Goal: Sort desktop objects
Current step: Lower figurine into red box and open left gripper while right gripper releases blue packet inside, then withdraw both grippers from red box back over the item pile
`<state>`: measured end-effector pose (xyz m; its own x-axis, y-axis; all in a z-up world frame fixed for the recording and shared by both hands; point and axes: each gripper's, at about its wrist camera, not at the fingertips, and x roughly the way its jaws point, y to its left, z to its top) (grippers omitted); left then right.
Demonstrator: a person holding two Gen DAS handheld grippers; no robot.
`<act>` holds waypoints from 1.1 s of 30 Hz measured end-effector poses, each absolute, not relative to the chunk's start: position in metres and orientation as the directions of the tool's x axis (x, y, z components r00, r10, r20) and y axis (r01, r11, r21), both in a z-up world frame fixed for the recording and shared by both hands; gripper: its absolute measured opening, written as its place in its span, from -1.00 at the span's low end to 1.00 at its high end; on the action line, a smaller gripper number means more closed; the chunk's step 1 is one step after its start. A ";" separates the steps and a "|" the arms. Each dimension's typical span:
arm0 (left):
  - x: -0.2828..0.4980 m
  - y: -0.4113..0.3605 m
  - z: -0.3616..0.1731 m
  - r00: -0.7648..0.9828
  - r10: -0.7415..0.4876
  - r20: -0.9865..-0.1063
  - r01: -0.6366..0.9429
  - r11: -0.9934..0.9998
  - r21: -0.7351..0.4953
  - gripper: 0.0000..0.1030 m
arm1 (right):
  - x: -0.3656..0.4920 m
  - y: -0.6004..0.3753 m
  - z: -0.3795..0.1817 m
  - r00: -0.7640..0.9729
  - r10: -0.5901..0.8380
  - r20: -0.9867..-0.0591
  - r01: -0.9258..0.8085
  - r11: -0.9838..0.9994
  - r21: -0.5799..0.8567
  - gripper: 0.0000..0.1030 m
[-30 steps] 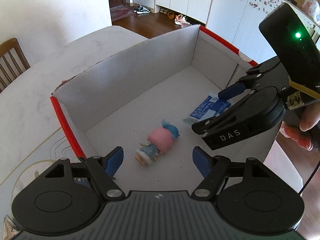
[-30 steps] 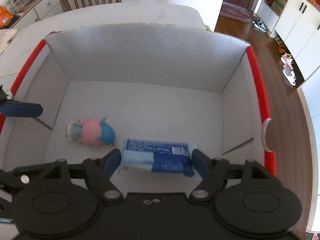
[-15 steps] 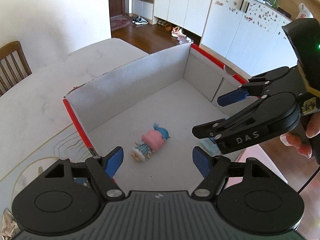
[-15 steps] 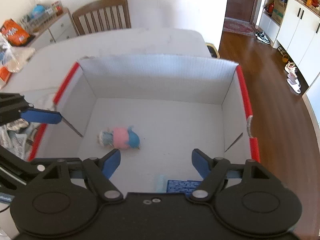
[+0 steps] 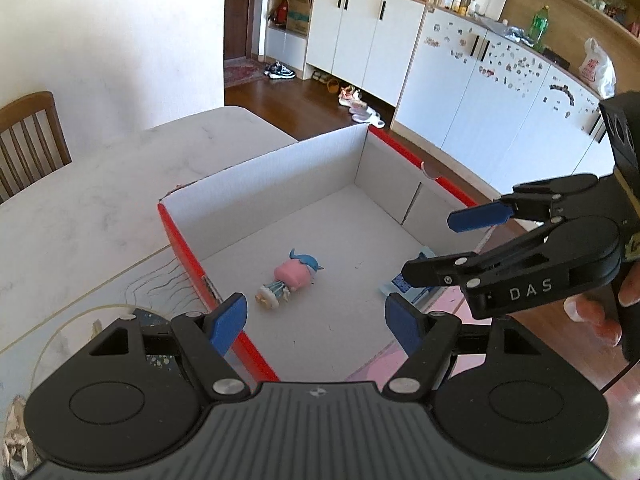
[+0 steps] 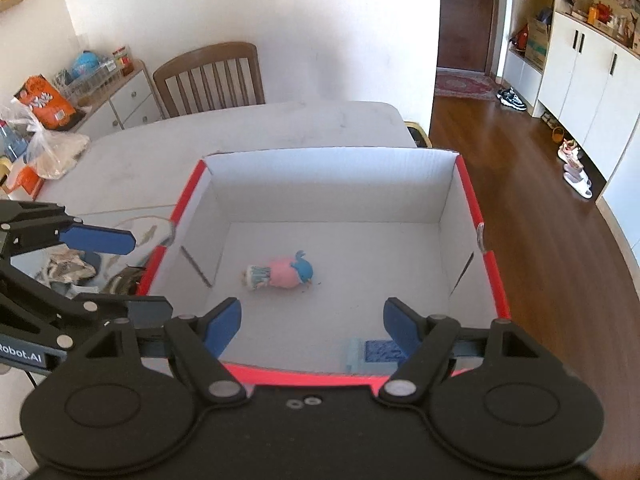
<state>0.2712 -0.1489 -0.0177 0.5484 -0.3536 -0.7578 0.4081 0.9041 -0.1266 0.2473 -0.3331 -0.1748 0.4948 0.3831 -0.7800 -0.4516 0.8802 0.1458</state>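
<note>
A white cardboard box with red rims [image 5: 280, 172] [image 6: 332, 184] sits on the pale table. Inside it a small doll in pink with blue hair [image 5: 290, 279] [image 6: 280, 273] lies on its side. A blue tissue pack [image 5: 408, 283] [image 6: 376, 353] lies near the box's near wall, partly hidden by gripper fingers. My left gripper [image 5: 316, 320] hangs open above the box's left near corner, holding nothing. My right gripper [image 6: 312, 320] [image 5: 452, 248] is open and empty above the box's near rim, with a hand [image 5: 596, 316] on its handle.
Crumpled wrappers and small clutter [image 6: 72, 268] lie on the table left of the box. Plastic bags and snack packs [image 6: 44, 128] sit at the far left. A wooden chair [image 6: 212, 76] stands behind the table. White cabinets [image 5: 460, 80] line the wooden floor on the right.
Both grippers have risen and pulled back from inside the box, staying open. The doll and the tissue pack lie where they were on the box floor.
</note>
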 end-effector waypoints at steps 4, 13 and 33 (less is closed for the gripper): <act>0.253 -0.139 -0.011 0.573 -0.352 -0.740 0.403 0.907 -0.120 0.46 | 0.232 -0.328 -0.166 0.510 0.401 -0.761 -0.455 0.876 0.157 0.52; 0.211 -0.109 0.003 0.630 -0.332 -0.702 0.391 0.917 -0.083 0.48 | 0.200 -0.291 -0.155 0.526 0.428 -0.735 -0.502 0.854 0.138 0.57; 0.149 0.013 -0.024 0.659 -0.208 -0.723 0.218 0.972 -0.081 0.62 | 0.151 -0.212 -0.161 0.499 0.507 -0.703 -0.610 0.782 0.130 0.74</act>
<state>0.1488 0.0134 -0.0243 0.6590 -0.2083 -0.7228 0.2184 0.9725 -0.0811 0.1513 -0.2123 -0.1610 0.4992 0.5066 -0.7030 -0.6101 0.7816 0.1301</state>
